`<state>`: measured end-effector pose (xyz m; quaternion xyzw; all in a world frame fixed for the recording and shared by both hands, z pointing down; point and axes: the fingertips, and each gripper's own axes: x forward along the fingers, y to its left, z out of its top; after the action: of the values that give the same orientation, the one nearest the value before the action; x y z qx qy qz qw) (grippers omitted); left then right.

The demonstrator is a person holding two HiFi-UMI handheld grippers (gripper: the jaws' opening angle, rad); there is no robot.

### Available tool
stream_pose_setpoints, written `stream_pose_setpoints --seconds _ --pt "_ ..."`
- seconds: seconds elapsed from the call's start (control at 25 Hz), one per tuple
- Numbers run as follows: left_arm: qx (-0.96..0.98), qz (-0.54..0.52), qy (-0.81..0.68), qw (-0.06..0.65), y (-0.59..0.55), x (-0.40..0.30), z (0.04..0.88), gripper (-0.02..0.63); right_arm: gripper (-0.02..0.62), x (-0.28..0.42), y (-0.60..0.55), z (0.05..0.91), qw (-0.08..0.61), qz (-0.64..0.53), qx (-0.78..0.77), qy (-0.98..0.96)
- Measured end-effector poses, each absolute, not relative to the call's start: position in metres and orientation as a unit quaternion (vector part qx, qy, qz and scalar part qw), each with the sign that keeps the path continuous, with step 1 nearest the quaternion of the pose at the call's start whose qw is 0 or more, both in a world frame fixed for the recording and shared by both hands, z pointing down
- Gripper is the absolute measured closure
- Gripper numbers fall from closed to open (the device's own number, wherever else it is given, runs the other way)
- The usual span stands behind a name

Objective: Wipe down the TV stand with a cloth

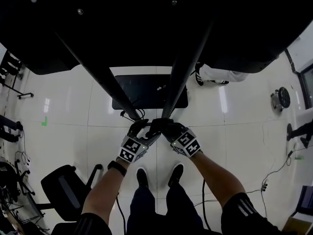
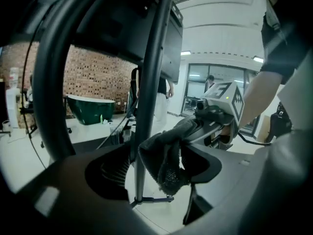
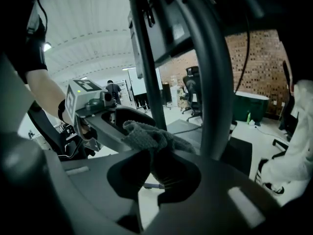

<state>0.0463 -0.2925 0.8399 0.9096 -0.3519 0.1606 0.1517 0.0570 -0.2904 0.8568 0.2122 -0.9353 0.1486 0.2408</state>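
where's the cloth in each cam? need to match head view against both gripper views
Head view: cloth, a dark bunch at centre, between left gripper and right gripper.
Left gripper view: cloth at centre, hanging between that gripper's jaws.
Right gripper view: cloth just left of centre, bunched at its jaws.
Shared landmark: black stand pole, close beside the cloth in every view.

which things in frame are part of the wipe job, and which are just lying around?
Job:
cloth
TV stand
right gripper, shut on the cloth
left gripper, jaws apart around the cloth

Lying about:
office chair
floor cables
green tub
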Motion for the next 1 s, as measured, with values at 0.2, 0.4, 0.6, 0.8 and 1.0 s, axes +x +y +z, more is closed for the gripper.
stream_pose_setpoints --seconds 0.2,0.4,0.6,0.8,1.0 --pt "0.926 0.129 -0.340 0.098 -0.258 0.024 0.743 0.256 0.565 0.036 -0.261 0.746 0.194 0.099 0.214 -0.952" --pt "0.935 0.078 -0.342 0.057 -0.205 -0.001 0.651 0.259 0.565 0.020 -0.214 0.642 0.139 0.084 0.232 -0.959" --pt "0.950 0.073 -0.304 0.021 -0.143 -0.014 0.590 0.259 0.565 0.005 -0.162 0.568 0.116 0.058 0.254 -0.958" --pt "0.949 0.052 -0.309 -0.021 -0.107 -0.032 0.531 0.259 0.565 0.011 -0.115 0.507 0.082 0.032 0.271 -0.958" --pt "0.947 0.034 -0.314 -0.048 -0.070 -0.028 0.487 0.259 0.565 0.028 -0.070 0.479 0.068 0.015 0.273 -0.960"
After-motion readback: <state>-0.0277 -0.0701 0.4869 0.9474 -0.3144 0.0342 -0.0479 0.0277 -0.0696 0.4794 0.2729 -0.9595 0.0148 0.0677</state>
